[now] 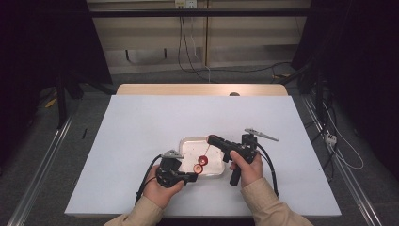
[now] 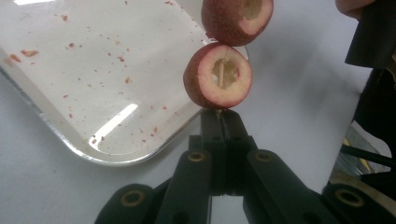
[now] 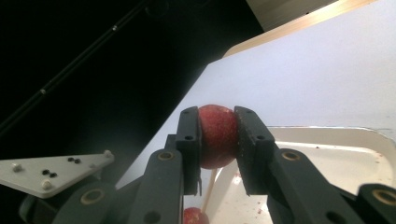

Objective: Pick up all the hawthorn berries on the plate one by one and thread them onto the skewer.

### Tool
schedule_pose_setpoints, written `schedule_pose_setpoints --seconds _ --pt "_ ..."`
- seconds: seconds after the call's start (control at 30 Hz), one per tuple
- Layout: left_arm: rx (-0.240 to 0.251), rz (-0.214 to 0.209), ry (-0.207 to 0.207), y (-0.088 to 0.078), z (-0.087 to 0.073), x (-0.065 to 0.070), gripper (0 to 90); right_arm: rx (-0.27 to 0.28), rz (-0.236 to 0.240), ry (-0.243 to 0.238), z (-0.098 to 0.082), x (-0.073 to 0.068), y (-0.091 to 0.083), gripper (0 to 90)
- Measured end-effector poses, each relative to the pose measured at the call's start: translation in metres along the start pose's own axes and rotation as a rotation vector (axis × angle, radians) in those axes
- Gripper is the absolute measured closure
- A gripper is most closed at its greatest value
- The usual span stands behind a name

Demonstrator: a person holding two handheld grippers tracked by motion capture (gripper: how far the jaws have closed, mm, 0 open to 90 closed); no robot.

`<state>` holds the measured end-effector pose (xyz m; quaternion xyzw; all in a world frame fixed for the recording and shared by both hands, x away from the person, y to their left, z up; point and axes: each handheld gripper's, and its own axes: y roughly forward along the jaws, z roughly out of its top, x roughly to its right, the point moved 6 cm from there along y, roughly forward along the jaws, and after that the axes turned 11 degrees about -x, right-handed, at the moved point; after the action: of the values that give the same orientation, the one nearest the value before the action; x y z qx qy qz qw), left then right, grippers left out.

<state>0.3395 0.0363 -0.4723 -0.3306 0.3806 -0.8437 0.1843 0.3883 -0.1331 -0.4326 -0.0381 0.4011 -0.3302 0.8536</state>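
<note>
A thin wooden skewer (image 3: 208, 186) runs through red, cored fruits over the near part of a tray (image 1: 188, 143). In the left gripper view the nearer fruit (image 2: 218, 75) sits just above the tips of the left claw (image 2: 219, 122), its hollow middle showing the stick inside; a second fruit (image 2: 236, 17) is threaded just beyond it. The left claw is clenched on the near end of the skewer, jaws pressed together. In the right gripper view the right claw (image 3: 218, 140) is clamped on a red fruit (image 3: 217, 135) on the skewer, one pad on each side, with the stick leading down from it to another fruit at the picture's lower edge.

From the high view, both claws meet over the tray's near right corner, the left hand (image 1: 162, 190) near and left, the right hand (image 1: 245, 169) to the right. The tray is pale, shallow, flecked with red bits, and lies on the white tabletop (image 1: 141, 122).
</note>
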Motion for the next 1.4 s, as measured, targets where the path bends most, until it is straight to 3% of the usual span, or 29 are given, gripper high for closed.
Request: schedule_pose_setpoints --seconds 0.27,0.63,0.73,0.9,0.97,1.0,1.17,1.27,1.37,1.4 --pt "0.008 -0.002 0.001 0.000 0.001 0.001 90.0 0.028 0.018 0.030 -0.003 0.001 -0.002 73.0" --pt "0.012 -0.001 0.004 0.004 0.001 0.003 90.0 0.027 0.035 0.029 -0.004 -0.001 -0.001 73.2" --pt "0.001 0.006 0.011 0.004 0.001 0.004 90.0 0.022 0.024 0.030 -0.005 0.001 0.001 73.2" --pt "0.024 -0.003 0.000 0.001 0.004 0.000 90.0 0.031 0.021 0.035 -0.003 0.001 -0.001 73.2" --pt "0.011 -0.003 0.000 0.002 0.003 0.002 90.0 0.021 0.016 0.057 -0.002 0.003 0.000 73.0" --pt "0.002 -0.002 0.006 0.003 0.002 0.003 90.0 0.016 0.014 0.044 -0.003 0.003 0.001 72.8" --pt "0.004 0.011 0.024 0.001 0.006 0.006 90.0 -0.024 -0.021 0.012 -0.004 0.003 0.007 59.3" --pt "-0.011 0.008 0.024 0.002 0.002 0.004 90.0 -0.025 -0.023 0.031 -0.001 0.003 0.008 55.3" --pt "-0.013 0.009 0.031 0.000 0.003 0.004 90.0 -0.026 -0.029 0.034 0.003 0.003 0.008 58.6" --pt "-0.016 0.012 0.036 0.000 0.003 0.005 90.0 -0.034 -0.020 0.032 0.003 0.003 0.009 63.8"
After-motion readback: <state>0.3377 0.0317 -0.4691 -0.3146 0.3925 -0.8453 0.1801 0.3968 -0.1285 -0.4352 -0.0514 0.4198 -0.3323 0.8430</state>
